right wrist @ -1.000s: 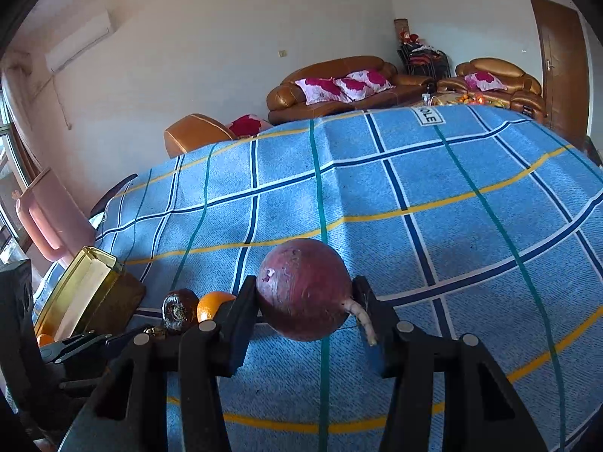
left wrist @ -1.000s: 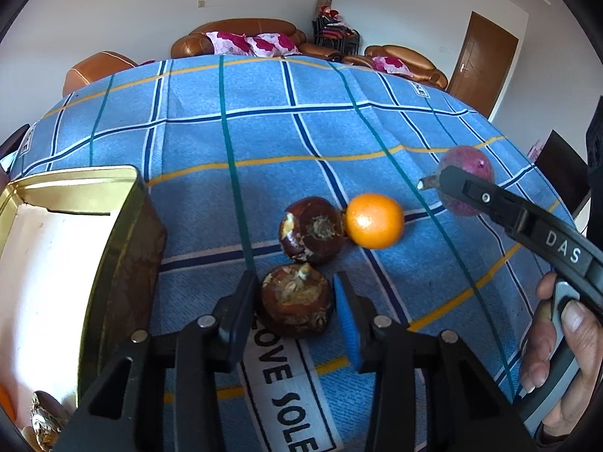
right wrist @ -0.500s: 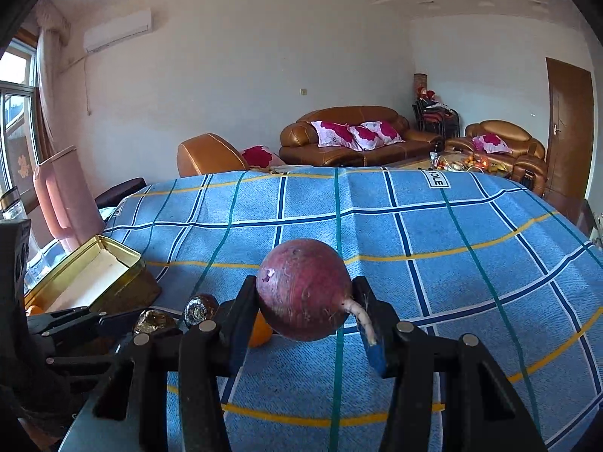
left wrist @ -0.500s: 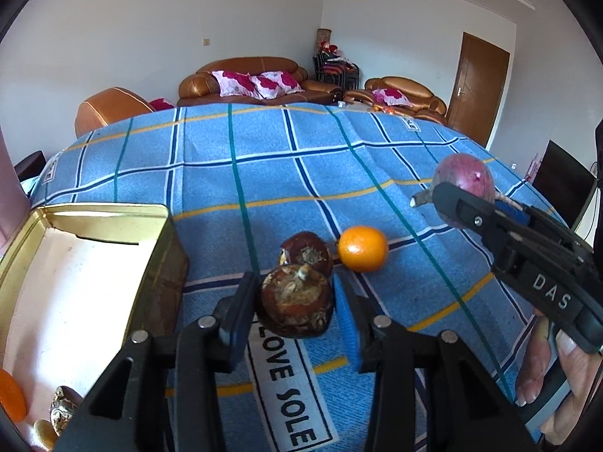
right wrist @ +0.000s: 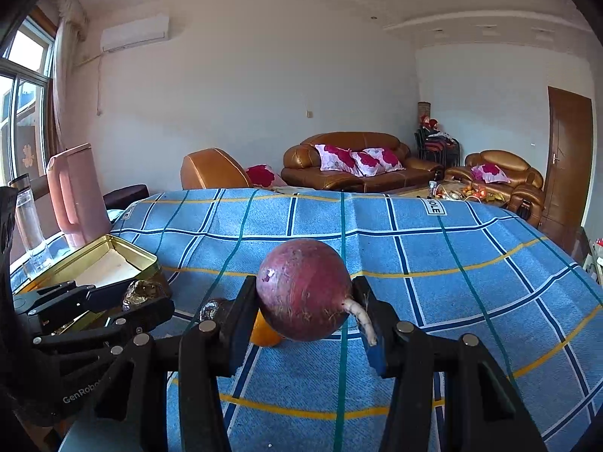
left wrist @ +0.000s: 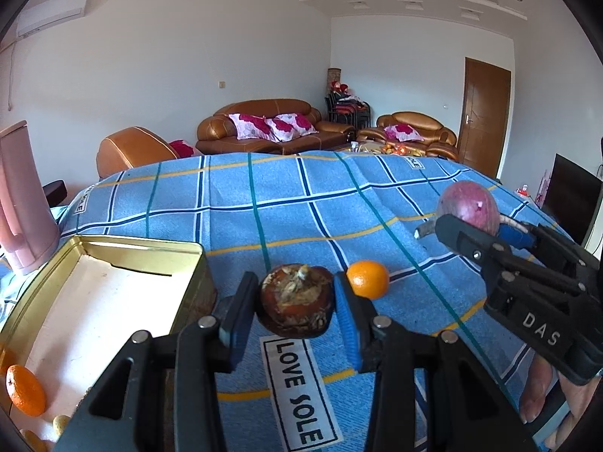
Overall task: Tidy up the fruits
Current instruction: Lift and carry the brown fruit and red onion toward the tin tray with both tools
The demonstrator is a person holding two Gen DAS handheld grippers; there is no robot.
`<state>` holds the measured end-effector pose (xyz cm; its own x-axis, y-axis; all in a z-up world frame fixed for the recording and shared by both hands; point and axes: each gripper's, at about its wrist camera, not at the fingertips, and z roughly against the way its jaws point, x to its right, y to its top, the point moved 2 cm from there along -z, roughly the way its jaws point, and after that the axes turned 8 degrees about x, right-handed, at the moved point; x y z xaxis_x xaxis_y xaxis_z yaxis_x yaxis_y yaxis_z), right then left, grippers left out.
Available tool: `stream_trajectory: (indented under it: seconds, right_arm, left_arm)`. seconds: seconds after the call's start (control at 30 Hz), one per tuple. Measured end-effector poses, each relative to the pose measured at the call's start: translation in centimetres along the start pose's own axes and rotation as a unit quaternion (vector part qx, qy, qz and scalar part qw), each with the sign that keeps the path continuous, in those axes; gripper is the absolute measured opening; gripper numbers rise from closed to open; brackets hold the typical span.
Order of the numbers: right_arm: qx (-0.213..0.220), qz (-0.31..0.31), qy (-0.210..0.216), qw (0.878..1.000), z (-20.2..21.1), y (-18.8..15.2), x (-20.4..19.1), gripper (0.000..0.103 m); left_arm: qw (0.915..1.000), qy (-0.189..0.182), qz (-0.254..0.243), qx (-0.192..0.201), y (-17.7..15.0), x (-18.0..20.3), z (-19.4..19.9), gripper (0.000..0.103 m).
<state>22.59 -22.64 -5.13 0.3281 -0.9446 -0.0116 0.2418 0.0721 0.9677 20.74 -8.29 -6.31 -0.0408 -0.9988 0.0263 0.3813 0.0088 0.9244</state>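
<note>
My left gripper [left wrist: 296,310] is shut on a dark brown water chestnut [left wrist: 296,306] and holds it above the blue plaid cloth, just right of the gold tin [left wrist: 113,243]. My right gripper [right wrist: 303,307] is shut on a round purple root with a pale tail [right wrist: 303,293], also lifted; it shows at the right of the left wrist view [left wrist: 467,209]. An orange [left wrist: 367,278] lies on the cloth behind the left fingers. A second brown water chestnut [right wrist: 211,307] is partly hidden behind the right gripper's left finger. The tin holds an orange [left wrist: 24,395] at its near corner.
A pink jug [right wrist: 81,196] and a clear bottle [right wrist: 30,222] stand left of the tin. The blue plaid cloth [left wrist: 301,207] covers the table, with a "LOVE SOLE" label [left wrist: 297,388] near me. Sofas and a door lie beyond the far edge.
Both grippers have risen from the cloth with their loads and tilted up, so the room shows more. The left gripper's water chestnut left the table; the tin now lies closer to it.
</note>
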Motion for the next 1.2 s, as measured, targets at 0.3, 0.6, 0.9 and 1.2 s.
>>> stream_trajectory:
  seconds: [0.3, 0.6, 0.9, 1.2]
  right_arm:
    - [0.023, 0.000, -0.005, 1.000, 1.1, 0.1, 0.0, 0.052]
    - [0.041, 0.007, -0.006, 0.999, 2.2, 0.1, -0.4, 0.052]
    - [0.036, 0.013, -0.007, 0.999, 2.7, -0.1, -1.0, 0.052]
    - [0.034, 0.018, -0.007, 0.999, 3.4, -0.2, -1.9, 0.052]
  left_arm:
    - [0.9996, 0.008, -0.002, 0.028, 0.1, 0.0, 1.0, 0.042]
    - [0.9984, 0.014, -0.003, 0.055, 0.2, -0.1, 2.0, 0.042]
    - [0.9977, 0.018, -0.005, 0.065, 0.0, -0.1, 2.8, 0.042]
    - [0.9972, 0.019, -0.014, 0.071, -0.2, 0.0, 3.7, 0.042]
